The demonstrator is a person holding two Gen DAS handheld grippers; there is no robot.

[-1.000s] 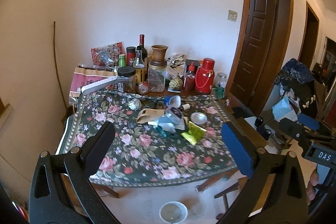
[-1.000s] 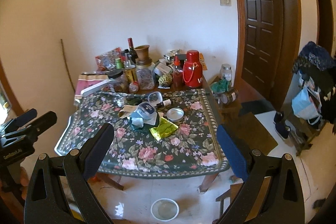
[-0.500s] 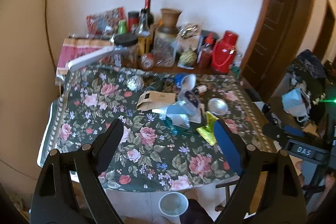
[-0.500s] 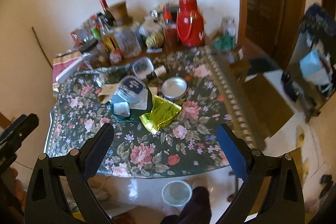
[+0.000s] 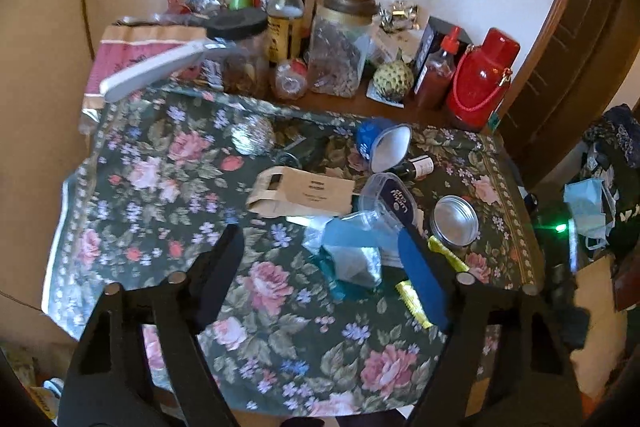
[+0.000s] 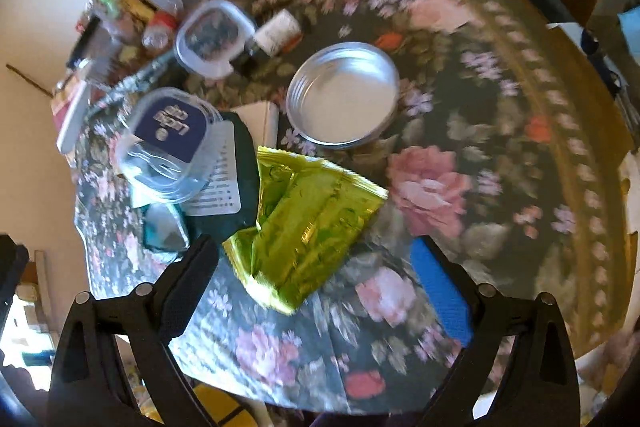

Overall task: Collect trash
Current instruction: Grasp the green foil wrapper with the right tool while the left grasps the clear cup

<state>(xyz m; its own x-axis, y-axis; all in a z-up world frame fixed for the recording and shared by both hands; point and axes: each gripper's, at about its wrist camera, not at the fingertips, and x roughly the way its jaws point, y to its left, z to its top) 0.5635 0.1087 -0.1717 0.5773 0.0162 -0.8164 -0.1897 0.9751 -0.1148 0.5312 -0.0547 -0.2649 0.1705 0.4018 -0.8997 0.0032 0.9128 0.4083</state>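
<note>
Trash lies mid-tabletop (image 5: 152, 163): green foil wrapper (image 6: 308, 223), clear plastic cup (image 6: 168, 147). Right gripper (image 6: 320, 263) is spread above the wrapper, empty. Left gripper (image 5: 320, 259), jaws just closing, is also spread and empty.

We see two matching claws. The left claw (image 5: 320, 267) has black open-frame arms with triangular cut-outs and silver round pivot screws; its left finger is black, its right finger (image 5: 420, 279) faced with a blue pad. The right claw (image 6: 316, 279) is built alike: black frame, silver screws, one dark textured pad, one blue pad (image 6: 444, 291).
</note>
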